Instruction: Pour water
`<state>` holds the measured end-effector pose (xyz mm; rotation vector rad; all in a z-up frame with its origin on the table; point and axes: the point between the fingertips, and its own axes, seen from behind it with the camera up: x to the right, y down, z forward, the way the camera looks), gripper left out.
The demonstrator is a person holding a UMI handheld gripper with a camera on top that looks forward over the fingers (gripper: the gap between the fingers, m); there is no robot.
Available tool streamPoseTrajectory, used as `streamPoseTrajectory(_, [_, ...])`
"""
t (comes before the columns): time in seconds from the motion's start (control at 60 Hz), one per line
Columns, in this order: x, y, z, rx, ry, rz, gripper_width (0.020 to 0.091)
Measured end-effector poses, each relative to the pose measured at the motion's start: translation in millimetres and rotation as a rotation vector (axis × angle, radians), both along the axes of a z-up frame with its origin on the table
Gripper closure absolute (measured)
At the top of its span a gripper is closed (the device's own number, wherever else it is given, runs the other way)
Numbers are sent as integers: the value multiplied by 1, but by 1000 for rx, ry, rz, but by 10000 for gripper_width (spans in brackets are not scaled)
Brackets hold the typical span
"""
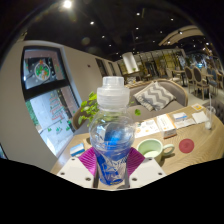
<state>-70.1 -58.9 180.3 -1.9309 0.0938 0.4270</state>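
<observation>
A clear plastic water bottle (111, 130) with a white cap and a blue label stands upright between my fingers, lifted above the table. My gripper (111, 163) is shut on the bottle's lower body, and both purple pads (88, 161) press against its sides. Beyond the bottle, on the wooden table (190, 150), sits a small pale green bowl (150, 147).
A red round coaster (186, 146) lies right of the bowl. Books and papers (166, 123) lie further back on the table. A sofa with a striped cushion (153, 95) stands behind. A wall poster (43, 70) and a green plant (88, 105) are at the left.
</observation>
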Motion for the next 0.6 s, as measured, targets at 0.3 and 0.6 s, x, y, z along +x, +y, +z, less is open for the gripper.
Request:
streamPoseTrajectory(0.3, [-64, 82, 90, -88, 1149, -82, 762])
streamPoseTrajectory(0.6, [-44, 131, 24, -191, 1731, -247, 761])
